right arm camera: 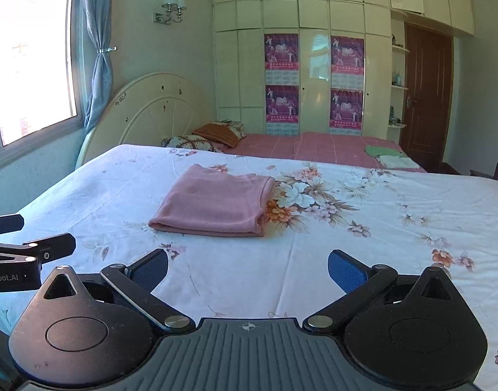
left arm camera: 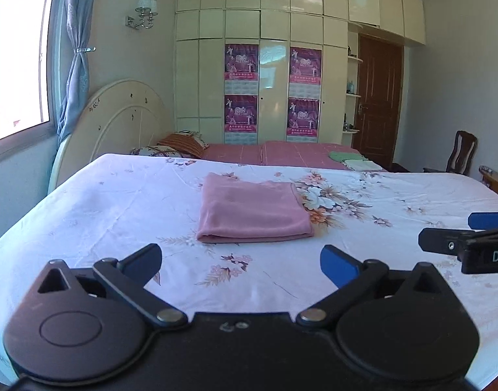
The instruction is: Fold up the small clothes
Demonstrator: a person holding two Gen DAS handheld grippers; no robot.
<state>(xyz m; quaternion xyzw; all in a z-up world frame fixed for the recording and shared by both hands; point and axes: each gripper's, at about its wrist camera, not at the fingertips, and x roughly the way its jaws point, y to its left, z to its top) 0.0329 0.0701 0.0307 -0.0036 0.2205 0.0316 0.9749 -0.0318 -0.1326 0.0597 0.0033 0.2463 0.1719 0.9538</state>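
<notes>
A pink garment (left arm camera: 253, 210) lies folded into a flat rectangle on the floral bedsheet (left arm camera: 118, 215); the right wrist view shows the same pink garment (right arm camera: 214, 202). My left gripper (left arm camera: 240, 265) hangs open above the sheet, short of the garment's near edge, nothing between its blue pads. My right gripper (right arm camera: 247, 268) is open too and holds nothing, also short of the garment. Each gripper shows in the other's view: the right gripper (left arm camera: 444, 231) at the right edge, the left gripper (right arm camera: 50, 233) at the left edge.
Beyond the floral sheet lies a pink checked sheet (left arm camera: 281, 153) with folded green and white clothes (left arm camera: 353, 159) and pillows (left arm camera: 180, 145). A round headboard (left arm camera: 118, 120), a window (left arm camera: 17, 52), a wardrobe (left arm camera: 265, 65), a brown door (left arm camera: 377, 104) and a chair (left arm camera: 460, 156) stand around.
</notes>
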